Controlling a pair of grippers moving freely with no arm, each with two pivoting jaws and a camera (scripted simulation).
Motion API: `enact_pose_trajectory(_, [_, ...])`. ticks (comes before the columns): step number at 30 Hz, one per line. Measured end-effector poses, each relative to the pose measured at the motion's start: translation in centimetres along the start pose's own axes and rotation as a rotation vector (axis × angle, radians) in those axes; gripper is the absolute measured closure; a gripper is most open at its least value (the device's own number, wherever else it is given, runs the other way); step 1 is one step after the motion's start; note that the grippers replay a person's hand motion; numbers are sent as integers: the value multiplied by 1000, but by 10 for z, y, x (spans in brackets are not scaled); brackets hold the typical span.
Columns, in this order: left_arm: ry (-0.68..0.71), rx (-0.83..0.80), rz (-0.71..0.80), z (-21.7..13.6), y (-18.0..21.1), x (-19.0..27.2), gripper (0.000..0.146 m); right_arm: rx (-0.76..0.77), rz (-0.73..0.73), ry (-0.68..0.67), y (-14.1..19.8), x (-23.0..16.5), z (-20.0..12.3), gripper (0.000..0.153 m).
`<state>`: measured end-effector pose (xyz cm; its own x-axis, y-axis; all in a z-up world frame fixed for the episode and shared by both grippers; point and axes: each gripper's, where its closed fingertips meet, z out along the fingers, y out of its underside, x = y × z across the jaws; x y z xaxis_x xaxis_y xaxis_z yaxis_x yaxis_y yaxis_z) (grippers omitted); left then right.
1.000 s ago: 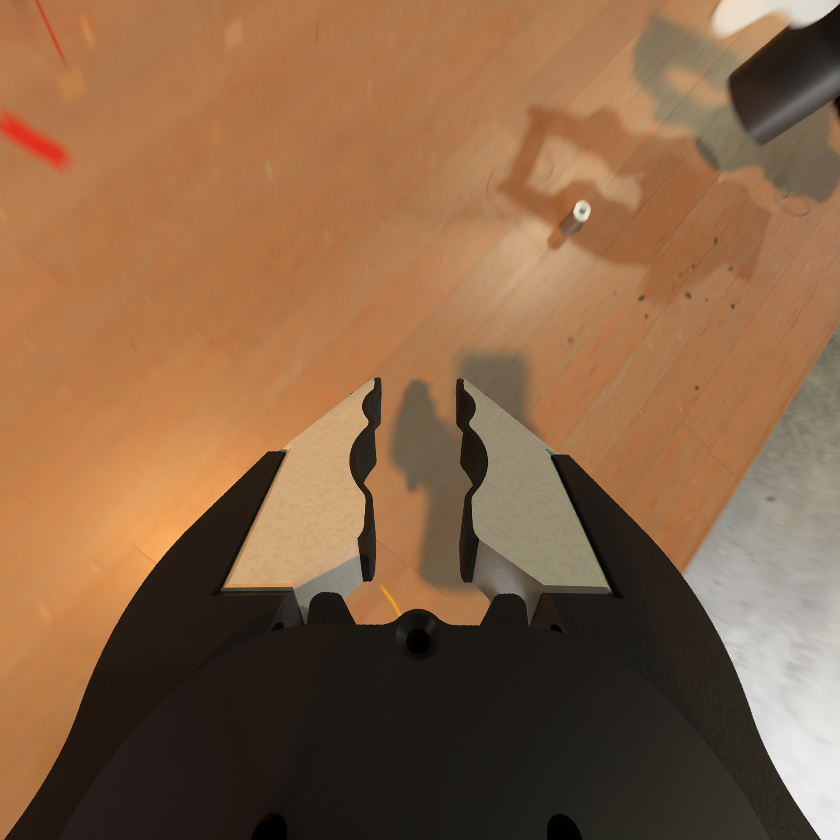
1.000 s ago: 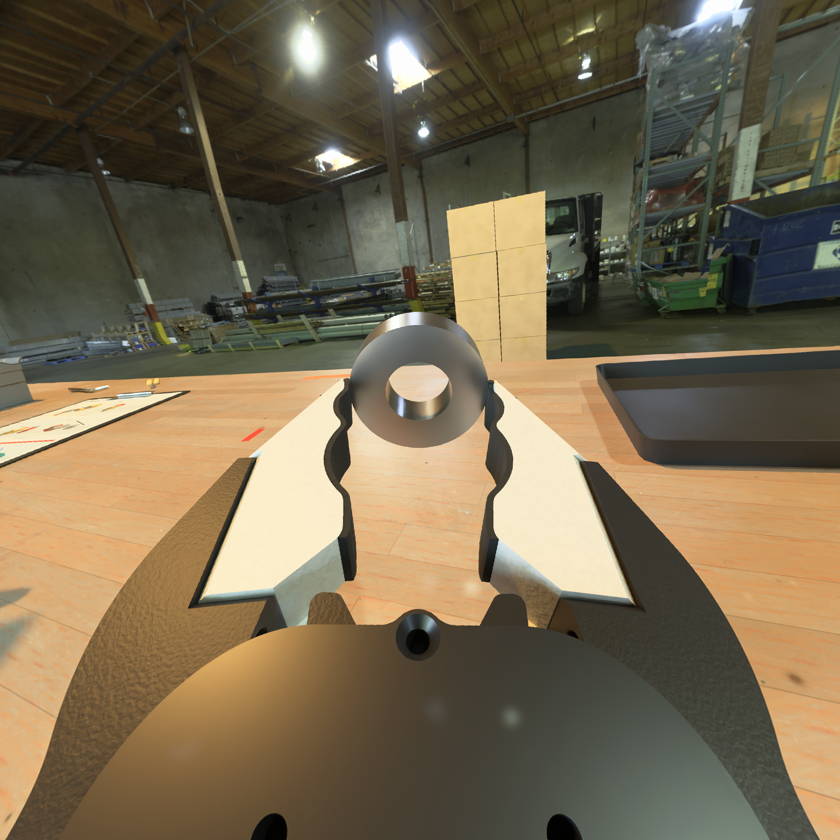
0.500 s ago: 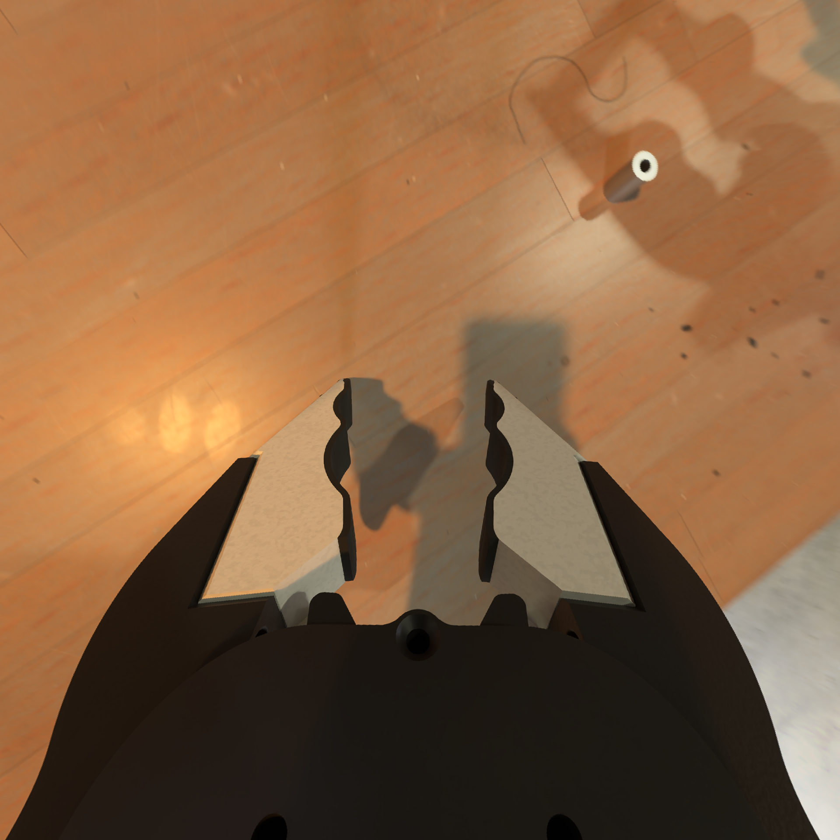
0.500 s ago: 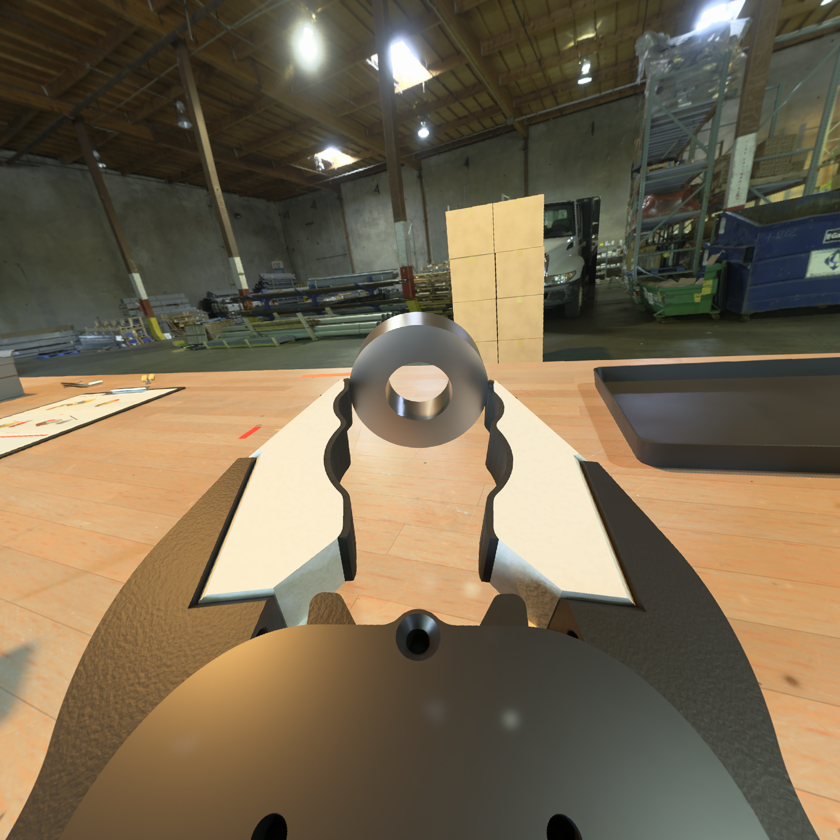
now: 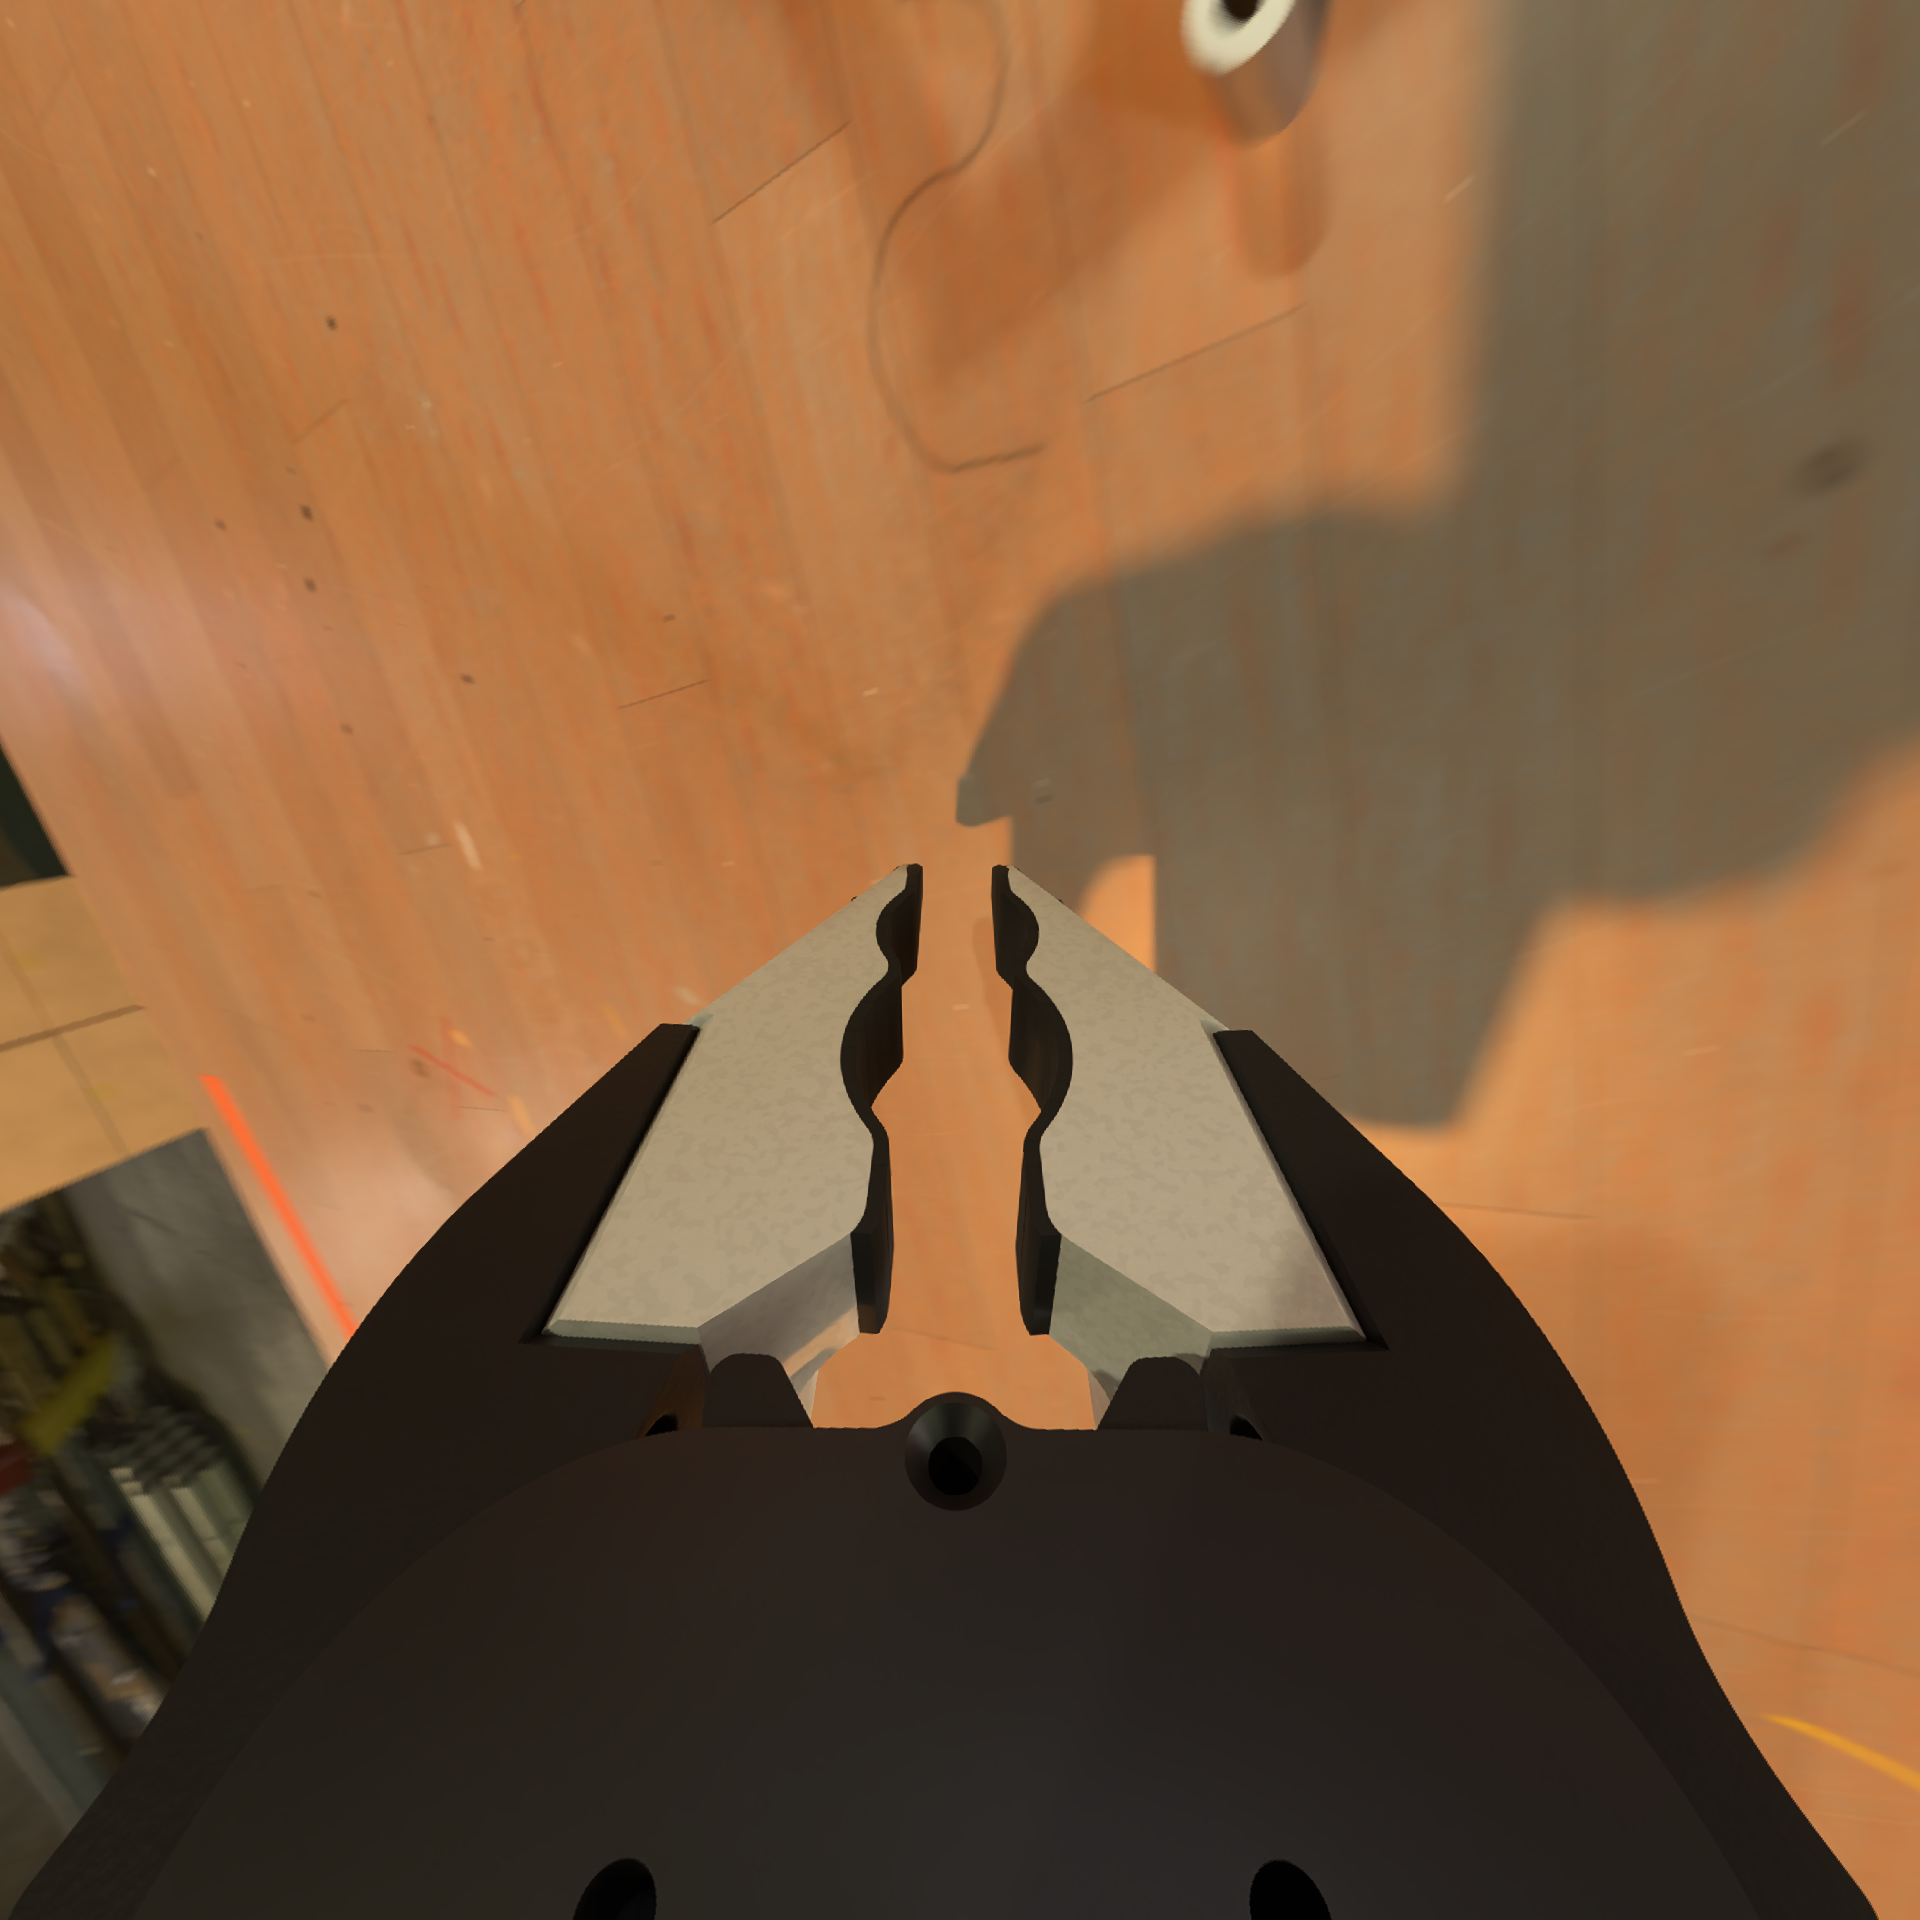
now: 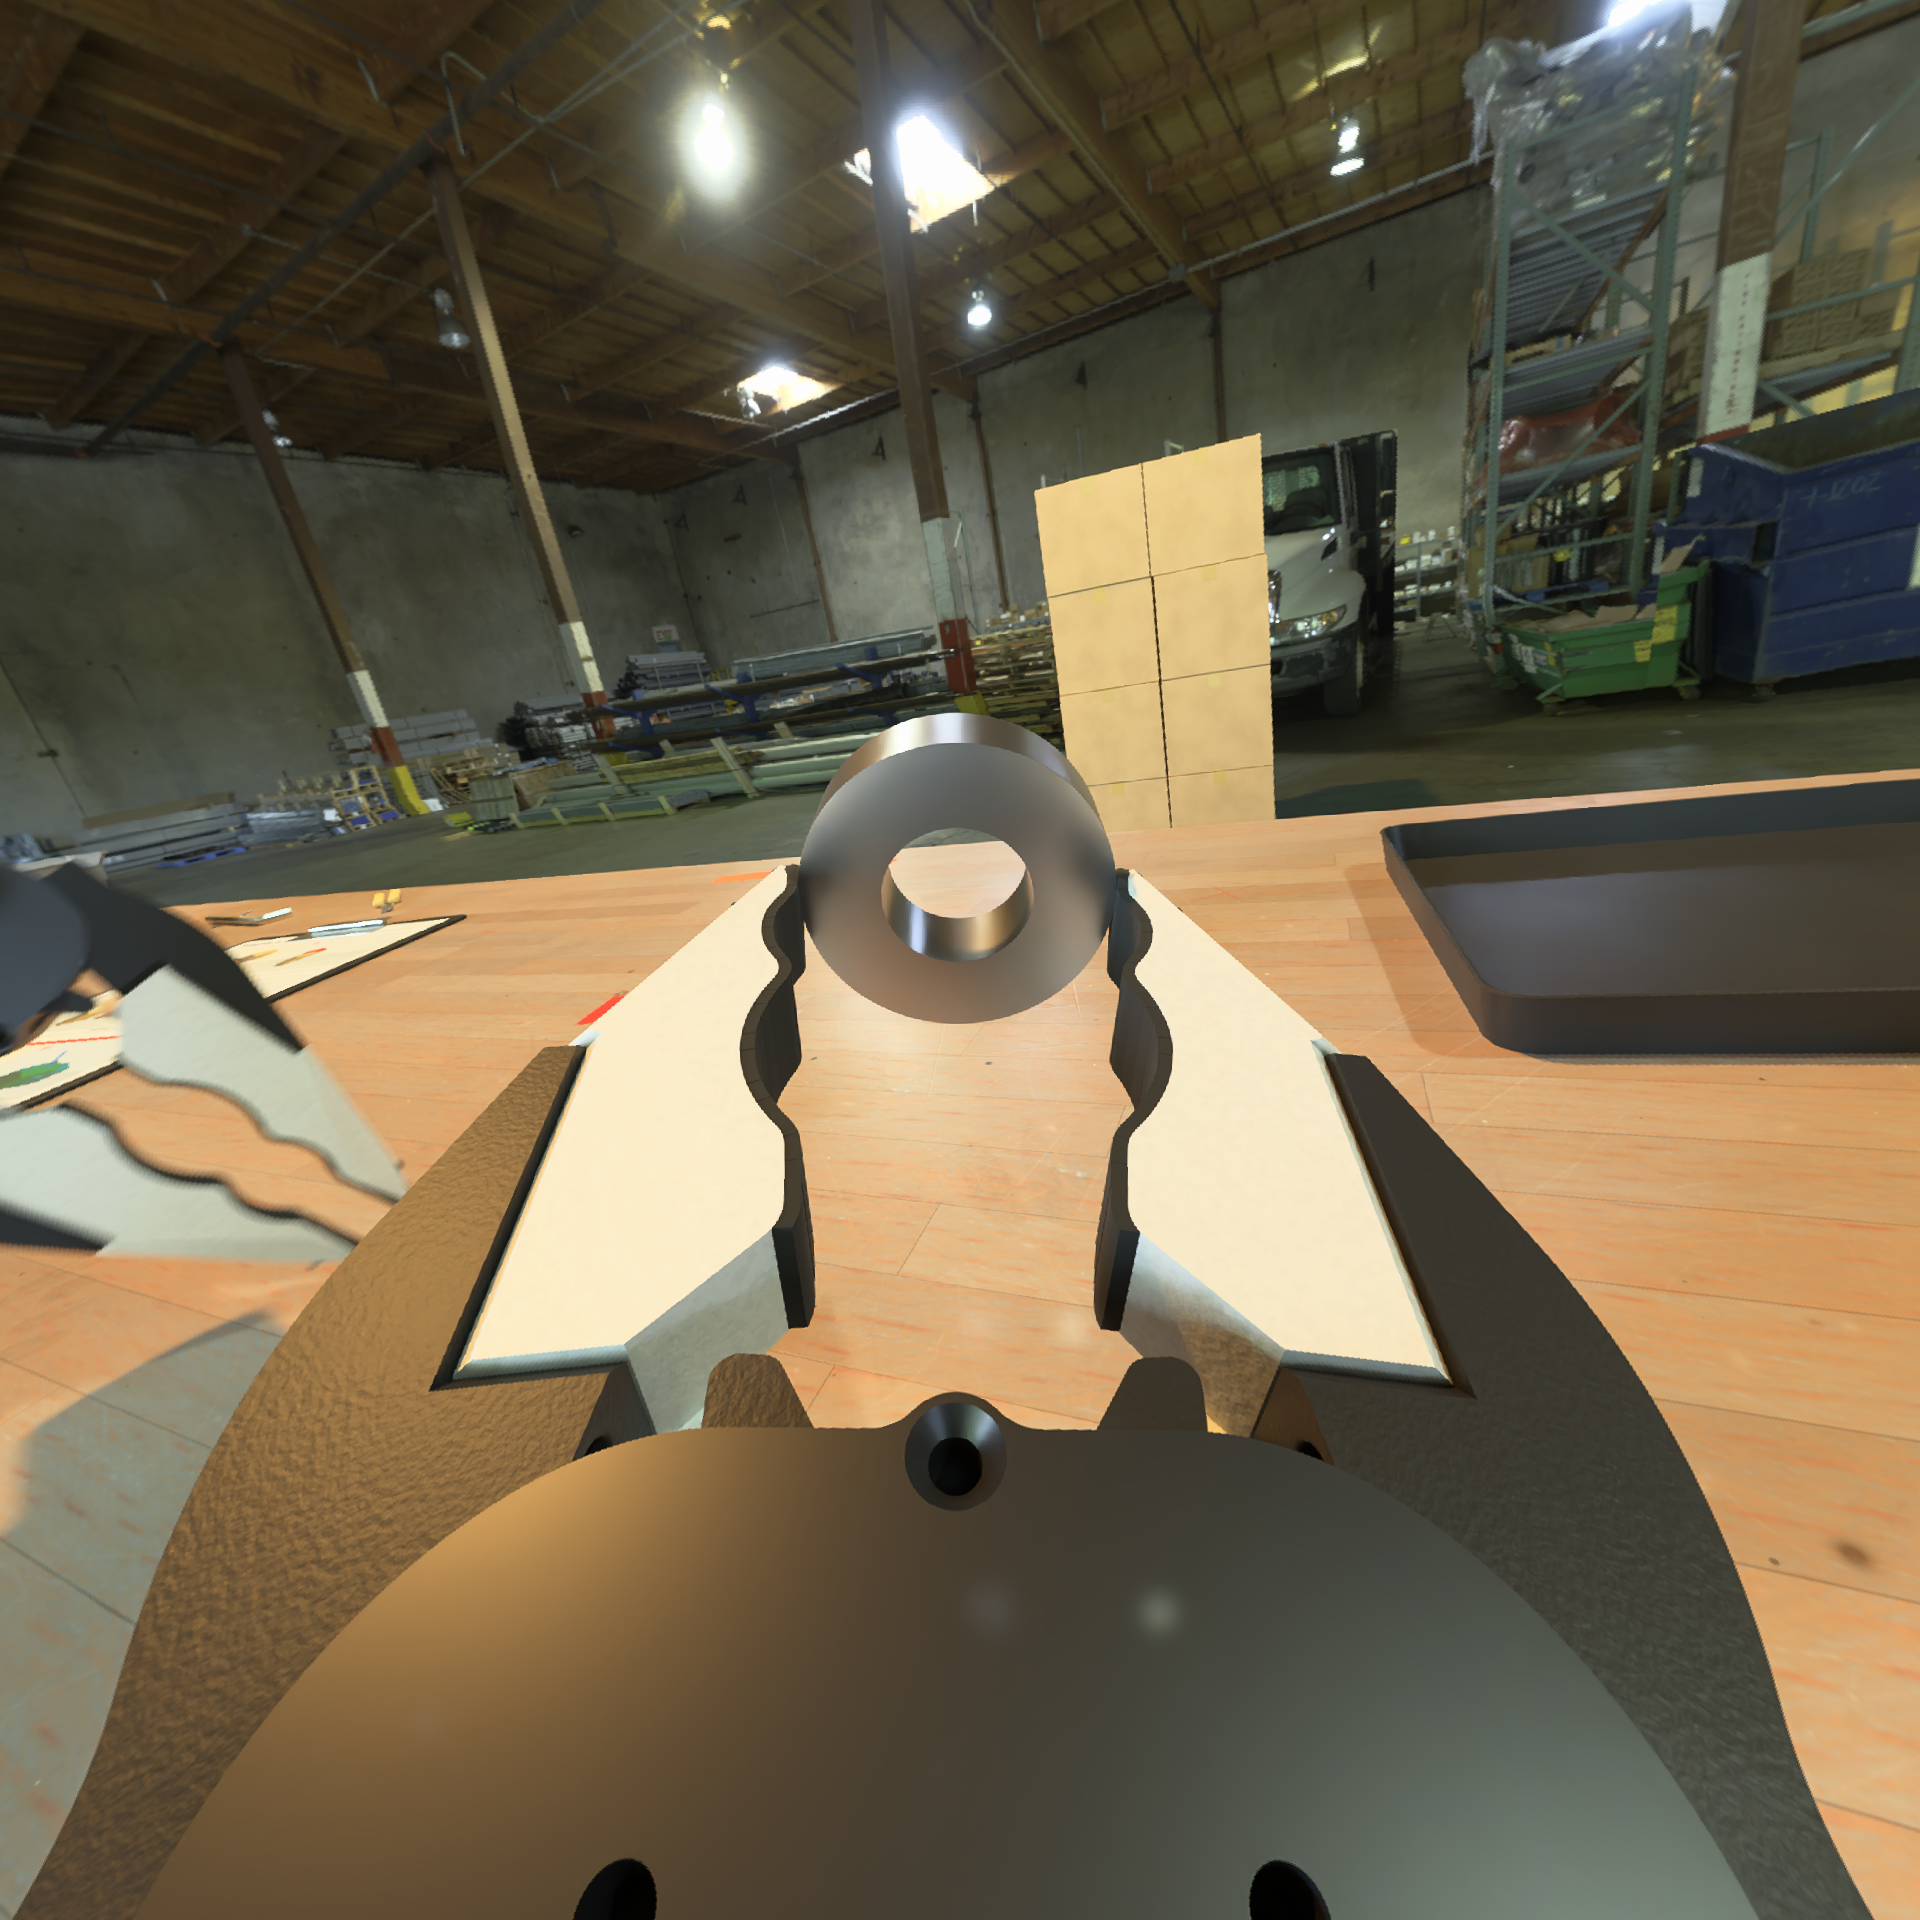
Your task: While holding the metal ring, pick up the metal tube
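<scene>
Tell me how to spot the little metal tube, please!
Look at the big orange wooden tabletop in the left wrist view. Go to the far top edge, ahead and to the right of the left gripper, beside a large grey shadow. There stands the metal tube: a short shiny cylinder with a pale ring-shaped end and a dark hole, the only object on that bare wood.

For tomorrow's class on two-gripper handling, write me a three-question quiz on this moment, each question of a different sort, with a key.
1. True or false: the right gripper is shut on the metal ring.
2. Where does the metal tube stand relative to the left gripper? A: between its fingers. B: ahead and to the right, apart from it. C: inside the dark tray.
3. Fill in: the left gripper's fingers hold ______.

Key: 1 true; 2 B; 3 nothing.
</scene>
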<state>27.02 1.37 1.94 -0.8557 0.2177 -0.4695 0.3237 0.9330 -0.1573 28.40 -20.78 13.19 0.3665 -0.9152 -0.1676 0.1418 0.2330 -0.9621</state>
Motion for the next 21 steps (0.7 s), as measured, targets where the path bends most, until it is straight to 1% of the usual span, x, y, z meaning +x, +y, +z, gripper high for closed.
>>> enact_pose_trajectory(1, [-11,-10,27,3,4,-11,134,-2,-3,-4,0,-1,0,94])
enact_pose_trajectory(2, [-26,-26,-4,6,9,-21,135,-4,-8,-8,1,-2,0,94])
enact_pose_trajectory(4, [-16,-35,-164,4,13,-36,133,-7,-26,-21,1,-5,1,94])
enact_pose_trajectory(5, [-4,-8,-264,0,9,-42,127,-9,-36,-30,1,-7,1,94])
enact_pose_trajectory(6, [-7,39,-376,-6,1,-48,122,-12,-48,-39,2,-9,1,94])
enact_pose_trajectory(8, [12,165,-593,-20,-26,-49,120,-19,-71,-42,3,-12,2,94])
enact_pose_trajectory(10, [114,279,-717,-31,-61,-31,119,-28,-89,-47,4,-14,2,94])
enact_pose_trajectory(11, [167,301,-744,-32,-75,-16,118,-28,-97,-43,4,-14,2,94])
enact_pose_trajectory(13, [213,259,-757,-28,-92,12,117,-28,-106,-35,4,-15,2,94])
enact_pose_trajectory(16, [176,155,-751,-13,-101,40,115,-25,-109,-27,4,-14,2,94])
enact_pose_trajectory(19, [165,138,-806,0,-108,51,114,-26,-108,-21,4,-13,2,94])
enact_pose_trajectory(21, [146,149,-849,6,-110,48,116,-27,-109,-23,4,-13,2,94])
